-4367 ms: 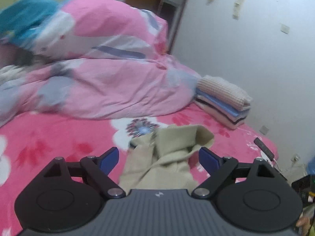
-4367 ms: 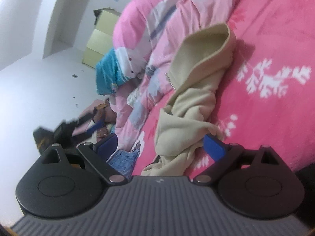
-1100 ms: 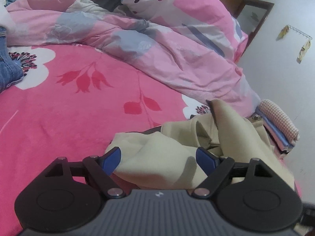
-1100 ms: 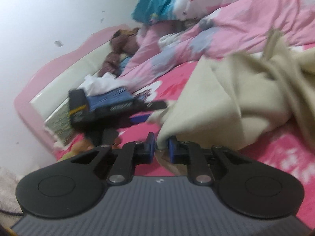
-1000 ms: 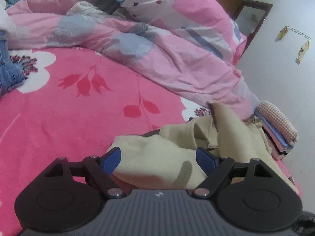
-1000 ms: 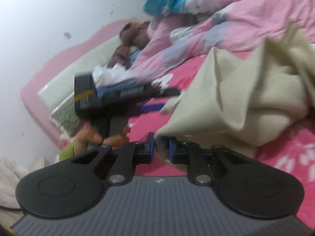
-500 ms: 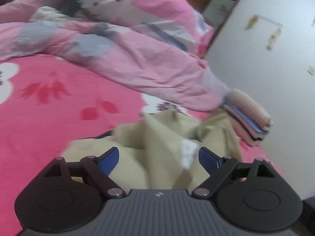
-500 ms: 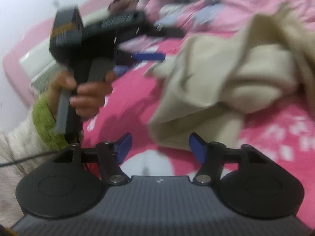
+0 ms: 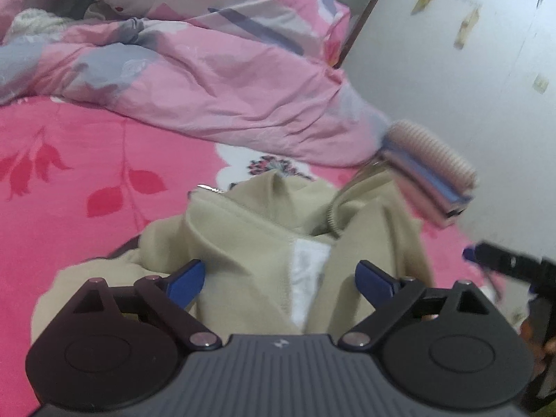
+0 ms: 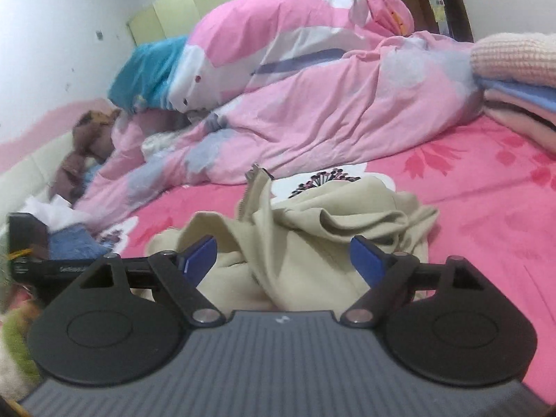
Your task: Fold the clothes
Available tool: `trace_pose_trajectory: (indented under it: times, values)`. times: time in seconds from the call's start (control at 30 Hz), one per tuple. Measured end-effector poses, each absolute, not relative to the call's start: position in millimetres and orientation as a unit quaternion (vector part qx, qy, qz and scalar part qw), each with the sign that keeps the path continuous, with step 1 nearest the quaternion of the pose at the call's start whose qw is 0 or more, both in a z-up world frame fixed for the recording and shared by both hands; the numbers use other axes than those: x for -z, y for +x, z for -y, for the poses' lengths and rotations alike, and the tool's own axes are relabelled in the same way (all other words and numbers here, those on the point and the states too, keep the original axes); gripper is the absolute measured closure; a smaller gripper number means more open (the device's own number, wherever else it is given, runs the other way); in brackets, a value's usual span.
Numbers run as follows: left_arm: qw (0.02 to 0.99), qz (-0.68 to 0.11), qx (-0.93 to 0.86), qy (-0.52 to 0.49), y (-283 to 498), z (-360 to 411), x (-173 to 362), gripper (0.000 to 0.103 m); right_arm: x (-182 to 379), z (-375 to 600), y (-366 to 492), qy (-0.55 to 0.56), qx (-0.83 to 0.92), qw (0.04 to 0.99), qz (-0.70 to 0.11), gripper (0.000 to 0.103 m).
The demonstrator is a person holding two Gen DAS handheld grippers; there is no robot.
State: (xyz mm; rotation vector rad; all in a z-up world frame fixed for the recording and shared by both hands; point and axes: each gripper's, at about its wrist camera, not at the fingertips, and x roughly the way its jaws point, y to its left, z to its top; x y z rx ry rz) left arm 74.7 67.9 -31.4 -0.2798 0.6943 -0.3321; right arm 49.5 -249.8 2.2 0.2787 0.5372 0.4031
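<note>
A crumpled beige zip-up garment (image 9: 250,229) lies on the pink flowered sheet (image 9: 69,160), a white label showing inside it. My left gripper (image 9: 279,276) hovers over its near part with the jaws wide and still opening; the cloth lies between and beneath the blue pads (image 9: 186,278), unpinched. In the right wrist view the same garment (image 10: 312,226) lies in a heap, zipper edge sticking up. My right gripper (image 10: 283,257) is opening too, cloth in front of it but not gripped. Each gripper shows in the other's view: the right gripper (image 9: 504,264), the left gripper (image 10: 34,260).
A rumpled pink and grey quilt (image 9: 208,80) fills the far side of the bed. A stack of folded clothes (image 9: 427,170) sits by the white wall, also the stack (image 10: 514,69) at the right. A brown plush toy (image 10: 87,146) lies at the headboard.
The right gripper, shut on the beige garment's edge a second ago, has opened and let it drop onto the bed. The left view has swung right toward the folded stack.
</note>
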Motion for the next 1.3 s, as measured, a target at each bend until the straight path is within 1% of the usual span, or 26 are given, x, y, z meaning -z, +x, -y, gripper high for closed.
trace_pose_trajectory:
  times: [0.03, 0.13, 0.17, 0.2, 0.27, 0.3, 0.33, 0.37, 0.4, 0.47, 0.63, 0.73, 0.83, 1.0, 1.2, 1.23, 1.3]
  values:
    - [0.919, -0.337, 0.158, -0.13, 76, -67, 32, 0.011, 2, 242, 55, 0.127, -0.203, 0.934, -0.266, 0.019]
    - [0.923, -0.335, 0.148, -0.122, 76, -66, 34, 0.02, 14, 218, 72, 0.099, -0.221, 0.93, -0.277, 0.019]
    - [0.924, -0.333, 0.144, -0.121, 76, -66, 34, 0.027, 18, 211, 75, 0.089, -0.227, 0.929, -0.278, 0.019]
    - [0.926, -0.331, 0.141, -0.118, 76, -66, 33, 0.031, 21, 206, 78, 0.081, -0.228, 0.931, -0.275, 0.019]
    - [0.929, -0.327, 0.134, -0.11, 76, -66, 32, 0.049, 27, 197, 88, 0.072, -0.228, 0.932, -0.273, 0.021]
    - [0.93, -0.326, 0.131, -0.105, 76, -66, 31, 0.051, 30, 194, 95, 0.07, -0.226, 0.932, -0.276, 0.021]
    - [0.931, -0.325, 0.131, -0.105, 75, -66, 31, 0.053, 33, 193, 100, 0.072, -0.224, 0.931, -0.28, 0.032]
    - [0.931, -0.324, 0.131, -0.105, 74, -66, 30, 0.058, 34, 192, 103, 0.073, -0.222, 0.929, -0.286, 0.055]
    - [0.931, -0.323, 0.132, -0.106, 74, -67, 30, 0.061, 35, 191, 107, 0.075, -0.221, 0.928, -0.292, 0.065]
    - [0.932, -0.321, 0.13, -0.106, 72, -67, 28, 0.068, 32, 193, 103, 0.081, -0.218, 0.929, -0.288, 0.095]
    - [0.933, -0.314, 0.136, -0.108, 64, -65, 21, 0.079, 17, 206, 68, 0.078, -0.216, 0.938, -0.26, 0.099]
    - [0.931, -0.307, 0.156, -0.117, 56, -61, 17, 0.081, 10, 223, 41, 0.081, -0.205, 0.943, -0.249, 0.099]
    - [0.926, -0.3, 0.191, -0.124, 46, -55, 13, 0.082, 10, 245, 12, 0.09, -0.189, 0.946, -0.248, 0.099]
    - [0.901, -0.312, 0.278, -0.116, 28, -29, 17, 0.082, 32, 279, -19, 0.1, -0.151, 0.944, -0.277, 0.099]
    - [0.858, -0.378, 0.345, -0.049, 13, 23, 48, 0.082, 68, 302, -33, 0.141, -0.114, 0.928, -0.325, 0.098]
    - [0.854, -0.386, 0.347, -0.04, 12, 28, 53, 0.08, 70, 306, -36, 0.15, -0.11, 0.926, -0.328, 0.095]
    - [0.849, -0.398, 0.348, -0.028, 10, 34, 60, 0.077, 72, 315, -44, 0.169, -0.099, 0.923, -0.332, 0.095]
